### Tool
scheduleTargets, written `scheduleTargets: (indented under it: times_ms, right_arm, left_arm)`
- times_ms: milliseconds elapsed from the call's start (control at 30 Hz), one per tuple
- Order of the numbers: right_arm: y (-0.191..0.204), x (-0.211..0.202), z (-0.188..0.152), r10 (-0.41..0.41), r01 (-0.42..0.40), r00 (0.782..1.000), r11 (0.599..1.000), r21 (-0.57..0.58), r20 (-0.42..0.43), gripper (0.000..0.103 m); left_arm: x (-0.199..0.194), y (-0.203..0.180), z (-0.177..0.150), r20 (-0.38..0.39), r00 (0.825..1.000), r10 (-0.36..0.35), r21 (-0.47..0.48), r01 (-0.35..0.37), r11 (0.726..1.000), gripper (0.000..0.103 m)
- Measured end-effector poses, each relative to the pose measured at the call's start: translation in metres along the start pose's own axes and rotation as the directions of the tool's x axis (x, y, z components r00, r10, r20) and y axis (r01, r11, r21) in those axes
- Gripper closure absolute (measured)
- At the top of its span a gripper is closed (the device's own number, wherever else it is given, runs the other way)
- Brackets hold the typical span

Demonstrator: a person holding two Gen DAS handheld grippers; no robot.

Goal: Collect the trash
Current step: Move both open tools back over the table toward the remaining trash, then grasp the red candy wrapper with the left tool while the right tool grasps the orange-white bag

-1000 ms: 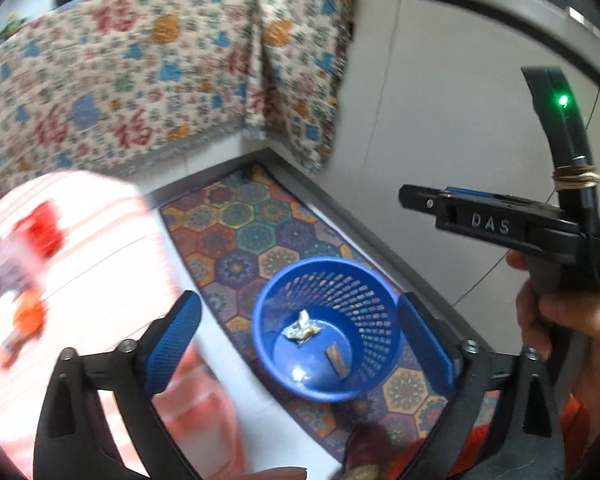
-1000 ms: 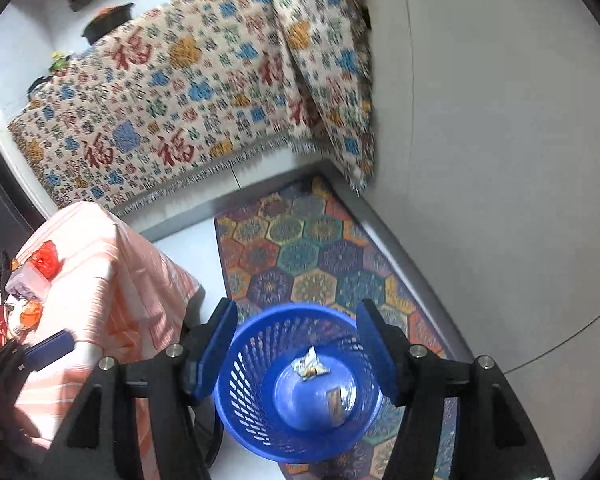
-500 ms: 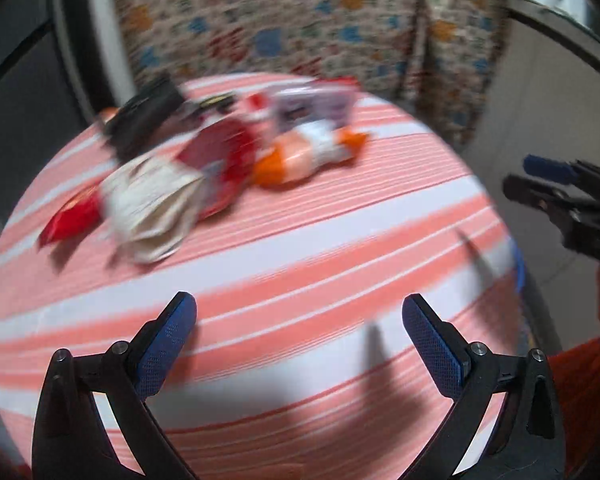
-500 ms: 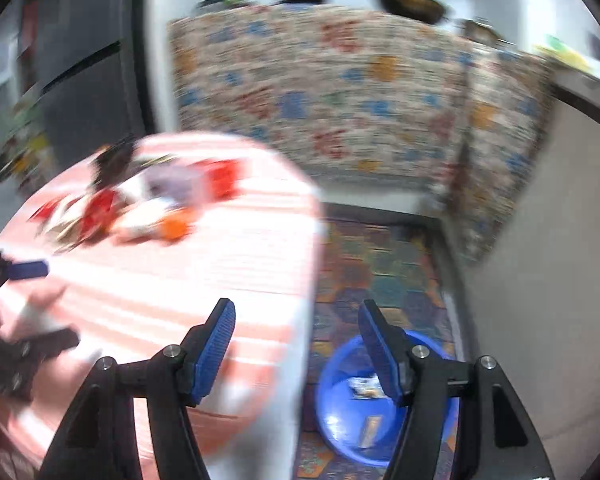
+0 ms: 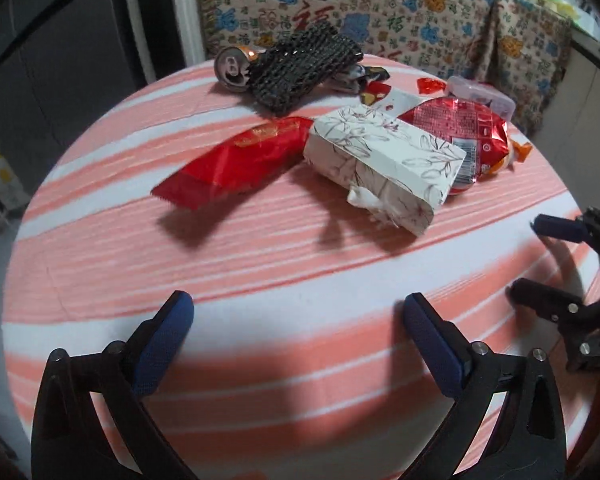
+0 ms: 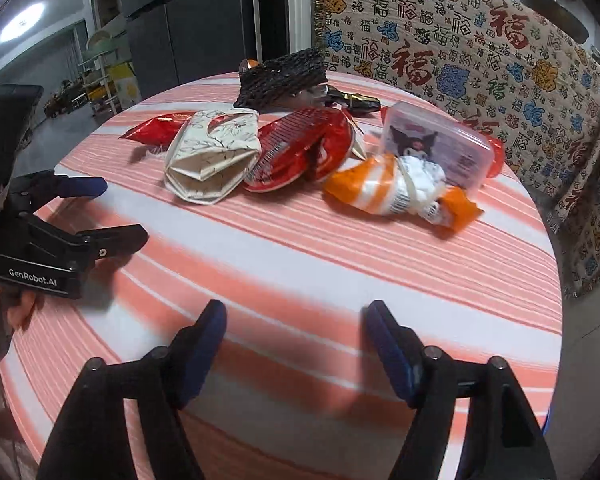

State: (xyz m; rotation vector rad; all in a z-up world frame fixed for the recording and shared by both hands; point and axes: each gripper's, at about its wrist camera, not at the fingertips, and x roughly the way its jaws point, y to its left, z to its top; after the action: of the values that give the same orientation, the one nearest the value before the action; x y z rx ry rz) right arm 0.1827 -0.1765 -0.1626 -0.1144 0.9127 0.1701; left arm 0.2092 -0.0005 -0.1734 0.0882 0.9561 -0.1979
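Trash lies on a round table with a pink-striped cloth (image 5: 260, 280). I see a white floral tissue pack (image 5: 384, 160) (image 6: 212, 152), a long red wrapper (image 5: 236, 160), a red snack bag (image 5: 456, 128) (image 6: 300, 152), an orange-white wrapper (image 6: 400, 188), a black mesh sleeve (image 5: 300, 68) (image 6: 284, 76) and a can (image 5: 232, 68). My left gripper (image 5: 298, 340) is open and empty over the near table edge; it also shows in the right wrist view (image 6: 116, 212). My right gripper (image 6: 296, 344) is open and empty, also at the near edge.
A clear plastic box with a cartoon label (image 6: 436, 144) stands behind the orange wrapper. A patterned cloth (image 6: 460, 40) hangs behind the table. A dark fridge (image 6: 204, 20) stands at the back left. Small red wrapper scraps (image 5: 428, 84) lie near the box.
Both grippers have swung from above the blue basket on the floor round to the table and now face the trash pile. Both stayed open and empty.
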Motion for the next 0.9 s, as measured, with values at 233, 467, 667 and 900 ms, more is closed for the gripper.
scheduleTargets:
  times_ms: [233, 467, 667, 900]
  right_arm:
    - [0.010, 0.015, 0.018, 0.000, 0.000, 1.000, 1.000, -0.001, -0.019, 0.006]
    - [0.006, 0.020, 0.021, 0.014, -0.014, 0.999, 1.000, -0.012, -0.034, 0.000]
    - [-0.014, 0.014, 0.012, 0.025, -0.026, 0.999, 0.999, -0.037, -0.031, 0.000]
    - [-0.033, 0.010, 0.005, 0.006, -0.006, 1.000, 1.000, -0.012, -0.025, 0.000]
  left_arm:
    - [0.002, 0.002, -0.004, 0.003, 1.000, -0.012, 0.027, 0.012, 1.000, 0.000]
    - [0.001, 0.015, -0.006, -0.006, 0.998, -0.065, 0.097, 0.065, 0.993, 0.000]
    - [0.006, 0.063, 0.001, 0.000, 1.000, -0.027, 0.037, 0.027, 0.999, 0.000]
    - [0.016, 0.067, 0.034, 0.059, 0.995, -0.075, 0.126, 0.068, 0.990, 0.001]
